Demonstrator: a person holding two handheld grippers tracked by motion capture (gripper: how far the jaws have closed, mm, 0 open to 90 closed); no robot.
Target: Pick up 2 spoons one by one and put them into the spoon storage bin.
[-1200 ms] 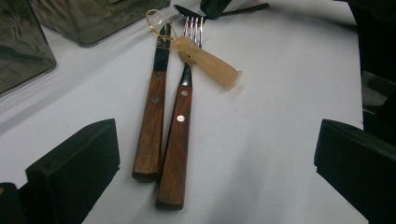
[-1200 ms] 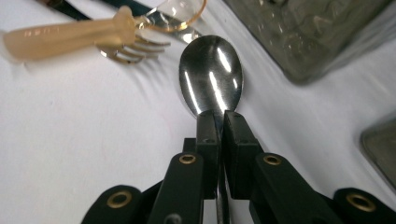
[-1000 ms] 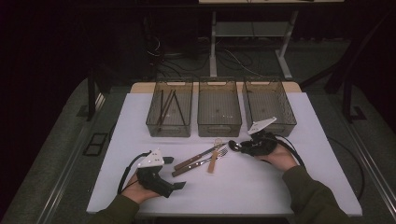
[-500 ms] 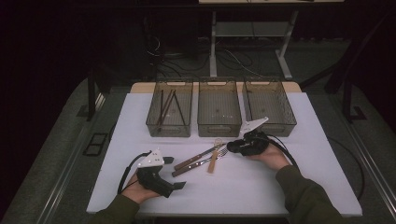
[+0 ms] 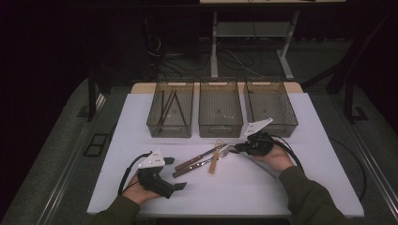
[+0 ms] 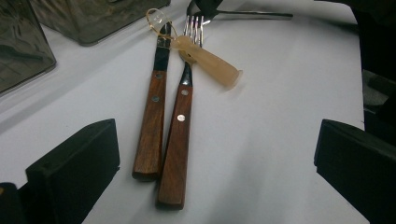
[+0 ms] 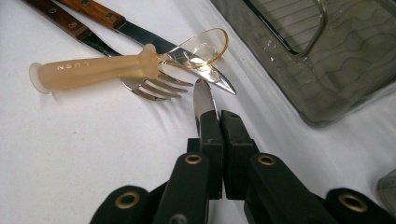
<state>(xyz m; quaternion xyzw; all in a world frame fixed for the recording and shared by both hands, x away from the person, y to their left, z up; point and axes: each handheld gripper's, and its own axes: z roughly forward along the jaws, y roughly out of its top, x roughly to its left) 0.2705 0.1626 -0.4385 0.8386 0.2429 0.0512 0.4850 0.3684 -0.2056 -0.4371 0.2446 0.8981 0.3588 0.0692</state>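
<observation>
Steel knife (image 7: 203, 100) — slim, rounded tip.

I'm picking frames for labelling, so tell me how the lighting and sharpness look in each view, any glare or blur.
High view: dim, dark surroundings, white table evenly lit, cutlery small and soft. Left gripper view: wooden-handled fork and knife sharp, near jaws blurred. Right gripper view: glare on the clear spoon bowl, reflections on the bin, right gripper slightly soft.
</observation>
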